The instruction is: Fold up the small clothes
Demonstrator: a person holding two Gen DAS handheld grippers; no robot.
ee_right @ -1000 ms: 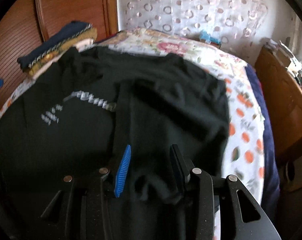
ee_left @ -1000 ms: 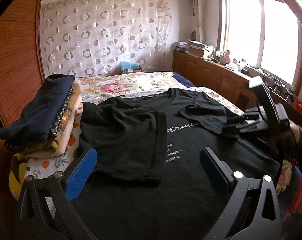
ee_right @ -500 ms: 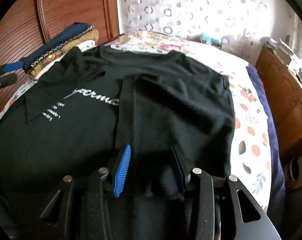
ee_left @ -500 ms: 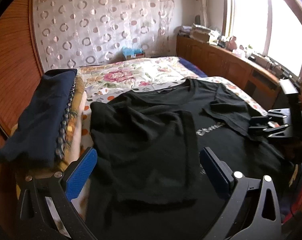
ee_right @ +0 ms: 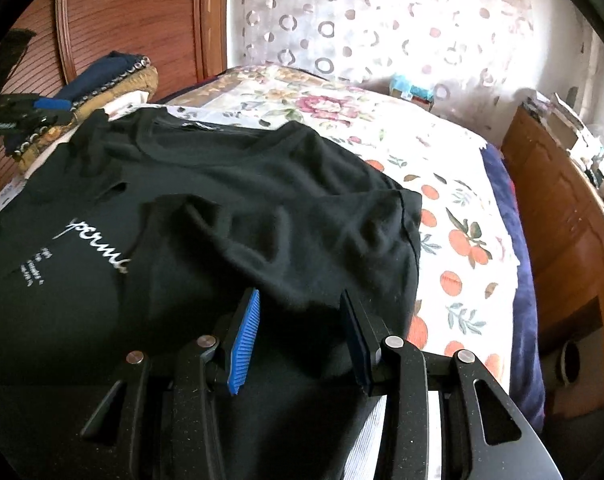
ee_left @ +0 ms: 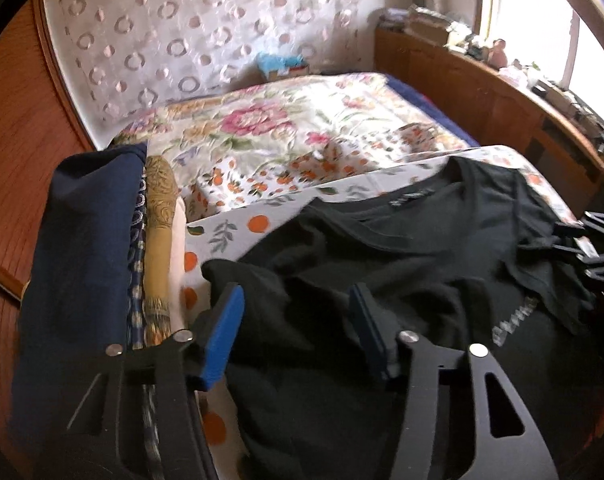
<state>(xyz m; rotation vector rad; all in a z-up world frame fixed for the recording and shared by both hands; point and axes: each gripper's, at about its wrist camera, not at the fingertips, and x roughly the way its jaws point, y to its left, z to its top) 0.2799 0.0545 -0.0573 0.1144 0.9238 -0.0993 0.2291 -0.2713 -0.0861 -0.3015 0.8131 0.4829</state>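
In your left wrist view, the black shirt lies spread on the bed, collar toward the headboard end and hem toward you, so its long axis runs away from the camera. Its sleeve on this side is folded in over the chest. Your left hand-held gripper is partly spread, its blue pads straddling the edge of that folded sleeve; cloth lies between the jaws, but you have not clamped it. A stack of folded clothes sits just beside the shirt on the left. At the far right edge, your right hand-held gripper is at the shirt's other sleeve.

In your right wrist view, the shirt again points collar-first toward the headboard, with white lettering on its chest. The near sleeve is folded over the body. Your right hand-held gripper is parted to a moderate gap, and the folded sleeve's edge droops between the fingers; whether the pads touch it, you cannot tell. The stack stands at the shirt's far side.
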